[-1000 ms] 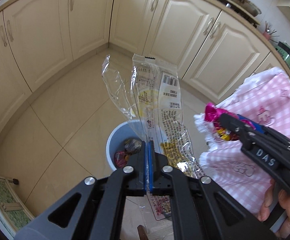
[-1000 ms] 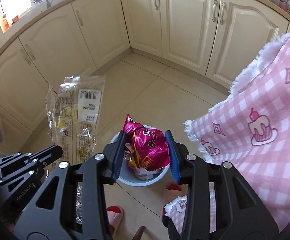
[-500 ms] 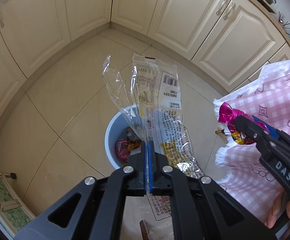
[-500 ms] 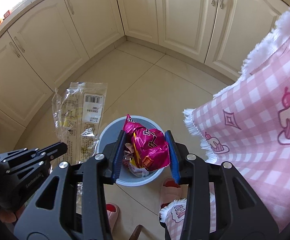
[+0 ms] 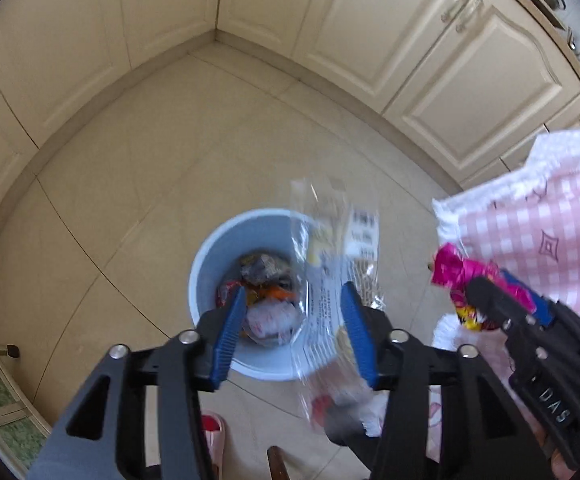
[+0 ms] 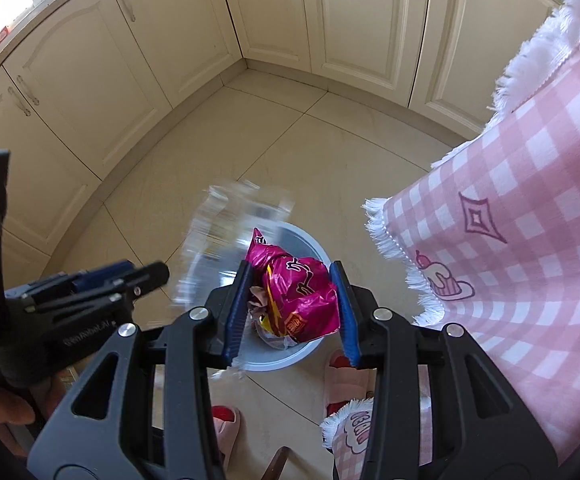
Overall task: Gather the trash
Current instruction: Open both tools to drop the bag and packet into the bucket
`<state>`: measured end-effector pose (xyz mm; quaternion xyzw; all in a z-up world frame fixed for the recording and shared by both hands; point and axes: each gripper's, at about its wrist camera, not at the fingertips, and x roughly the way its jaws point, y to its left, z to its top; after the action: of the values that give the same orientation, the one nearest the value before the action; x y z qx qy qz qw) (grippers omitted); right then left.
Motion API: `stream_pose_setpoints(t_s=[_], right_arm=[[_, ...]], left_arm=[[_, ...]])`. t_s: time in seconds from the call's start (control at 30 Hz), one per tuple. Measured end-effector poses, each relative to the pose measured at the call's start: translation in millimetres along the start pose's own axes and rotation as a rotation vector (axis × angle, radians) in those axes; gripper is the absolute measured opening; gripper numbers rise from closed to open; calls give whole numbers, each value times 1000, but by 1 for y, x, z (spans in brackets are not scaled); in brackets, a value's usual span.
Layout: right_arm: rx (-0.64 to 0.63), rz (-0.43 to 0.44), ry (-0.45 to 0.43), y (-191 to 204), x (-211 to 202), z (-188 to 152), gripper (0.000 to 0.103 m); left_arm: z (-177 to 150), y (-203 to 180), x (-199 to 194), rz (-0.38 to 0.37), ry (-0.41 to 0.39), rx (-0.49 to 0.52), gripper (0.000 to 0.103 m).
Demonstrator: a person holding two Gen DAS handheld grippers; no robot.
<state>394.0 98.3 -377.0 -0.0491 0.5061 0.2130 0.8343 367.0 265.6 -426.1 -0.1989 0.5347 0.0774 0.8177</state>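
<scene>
above the waste bin (image 5: 205,264), left gripper (image 5: 294,332) jaws are opening, dropping the clear wrapper (image 5: 330,272); right gripper (image 6: 292,304) clenches the magenta snack bag (image 6: 302,292), waiting its turn.

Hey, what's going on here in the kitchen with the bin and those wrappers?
A person is throwing trash into a pale blue bin on the kitchen floor, a gripper in each hand. The left gripper is opening above the bin, and a blurred clear wrapper sits loose between its blue pads. The right gripper is clamped on a crumpled pink snack bag over the bin, not yet dropped.
</scene>
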Motion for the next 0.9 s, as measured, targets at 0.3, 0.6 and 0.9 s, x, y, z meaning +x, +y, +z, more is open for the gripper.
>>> stream_pose_setpoints(t_s=[0.3, 0.6, 0.9], right_arm=[[-1, 8, 33, 4, 20, -6, 39], [-20, 35, 41, 21, 27, -4, 41], [-26, 47, -10, 34, 4, 5, 52]], left_arm=[[-8, 18, -3, 31, 10, -37, 52], [-12, 31, -13, 55, -9, -49, 60], [-13, 26, -53, 69, -84, -33, 64]])
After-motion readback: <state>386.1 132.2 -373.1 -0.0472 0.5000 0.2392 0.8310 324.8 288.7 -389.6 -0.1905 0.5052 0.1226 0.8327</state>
